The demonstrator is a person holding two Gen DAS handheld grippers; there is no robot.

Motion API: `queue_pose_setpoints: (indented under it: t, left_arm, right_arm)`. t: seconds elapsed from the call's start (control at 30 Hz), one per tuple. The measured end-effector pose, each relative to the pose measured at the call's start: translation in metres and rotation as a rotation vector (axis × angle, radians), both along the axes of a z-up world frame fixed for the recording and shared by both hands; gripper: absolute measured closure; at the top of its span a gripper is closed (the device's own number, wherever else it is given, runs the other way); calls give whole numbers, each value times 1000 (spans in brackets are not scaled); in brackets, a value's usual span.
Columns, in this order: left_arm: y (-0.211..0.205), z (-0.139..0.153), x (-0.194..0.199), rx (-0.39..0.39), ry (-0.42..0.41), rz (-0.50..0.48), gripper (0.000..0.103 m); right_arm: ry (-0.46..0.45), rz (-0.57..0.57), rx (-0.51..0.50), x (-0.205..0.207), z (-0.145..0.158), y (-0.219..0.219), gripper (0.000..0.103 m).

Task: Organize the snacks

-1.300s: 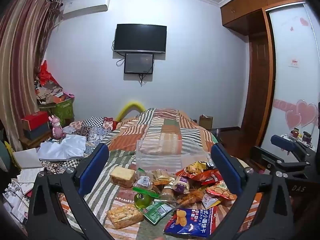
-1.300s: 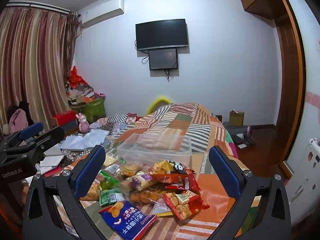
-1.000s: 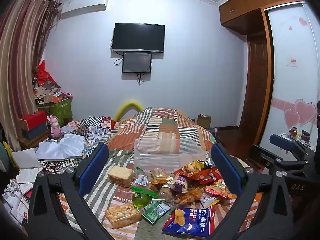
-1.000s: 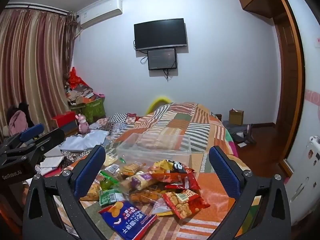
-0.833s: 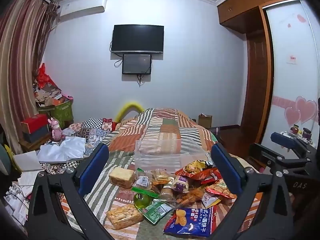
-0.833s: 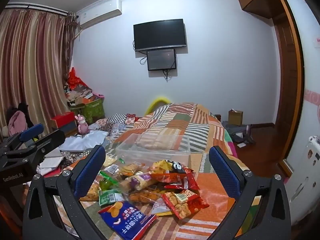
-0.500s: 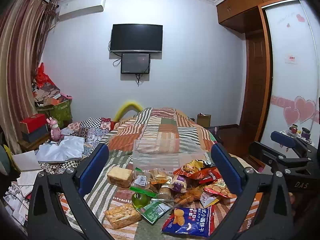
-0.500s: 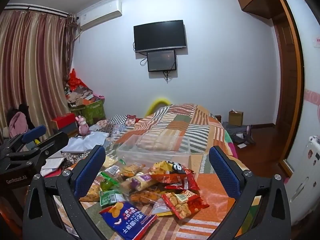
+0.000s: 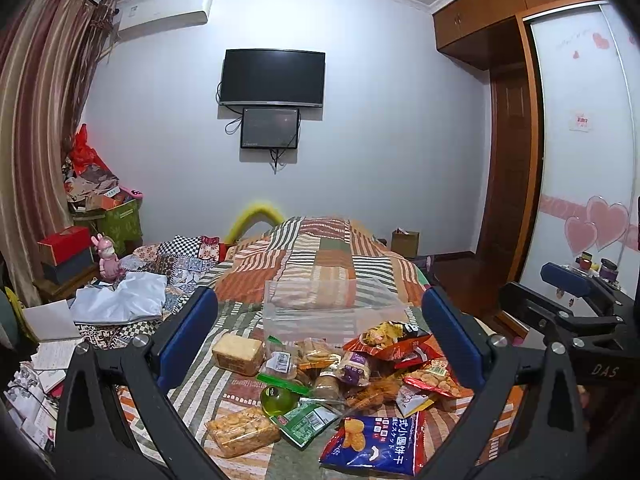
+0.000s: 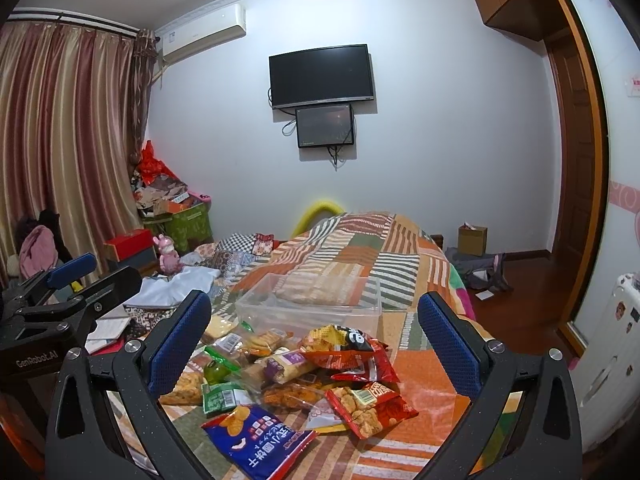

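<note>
Clear plastic bin (image 9: 316, 304) sits empty at frame centre on the striped bed (image 9: 320, 252), just behind the heaped snack packets (image 9: 340, 372), ready to receive them, while the left gripper (image 9: 320, 340) and right gripper (image 10: 316, 340) hover spread wide, grasping nothing.

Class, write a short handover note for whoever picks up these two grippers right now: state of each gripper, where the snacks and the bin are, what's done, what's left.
Left gripper: open, empty, above the bed.
Right gripper: open, empty, alongside it.
Snack pile: loose on the patchwork bedspread, blue biscuit bag nearest.
Clear plastic bin: just behind the pile, apparently empty.
Done: nothing binned.
Left: every packet.
</note>
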State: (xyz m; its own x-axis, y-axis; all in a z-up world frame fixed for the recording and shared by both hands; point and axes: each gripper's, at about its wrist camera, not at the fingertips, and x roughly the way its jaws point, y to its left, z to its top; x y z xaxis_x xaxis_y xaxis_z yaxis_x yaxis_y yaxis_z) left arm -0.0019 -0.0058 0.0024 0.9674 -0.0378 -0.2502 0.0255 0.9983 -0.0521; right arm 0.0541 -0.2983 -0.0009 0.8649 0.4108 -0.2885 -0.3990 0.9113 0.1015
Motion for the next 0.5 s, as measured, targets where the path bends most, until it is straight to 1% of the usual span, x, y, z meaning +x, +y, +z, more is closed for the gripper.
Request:
queue_pose_setpoints:
  t: [0.5]
  left_arm:
    - [-3,1,-4,0,3,-10,0]
  right_arm:
    - [-6,6,6,-3,0,1,0]
